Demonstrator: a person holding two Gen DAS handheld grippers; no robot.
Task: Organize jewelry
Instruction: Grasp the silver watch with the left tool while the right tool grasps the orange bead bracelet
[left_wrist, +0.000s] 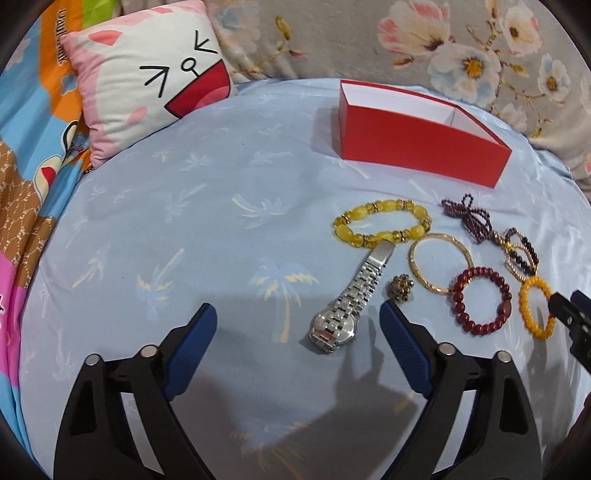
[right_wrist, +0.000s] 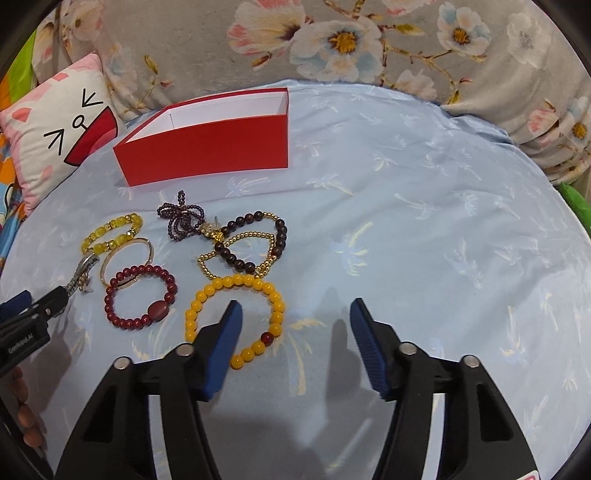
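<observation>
An open red box with a white inside stands on the blue sheet, also in the right wrist view. In front of it lie a silver watch, a yellow glass bracelet, a gold bangle, a dark red bead bracelet, an orange bead bracelet, a purple bead bow and a dark-and-gold bead bracelet. My left gripper is open, the watch between its fingers. My right gripper is open, its left finger over the orange bracelet.
A cartoon-face pillow lies at the back left. A flowered quilt runs along the back. A small beaded brooch lies beside the watch. The right gripper's tip shows at the left wrist view's right edge.
</observation>
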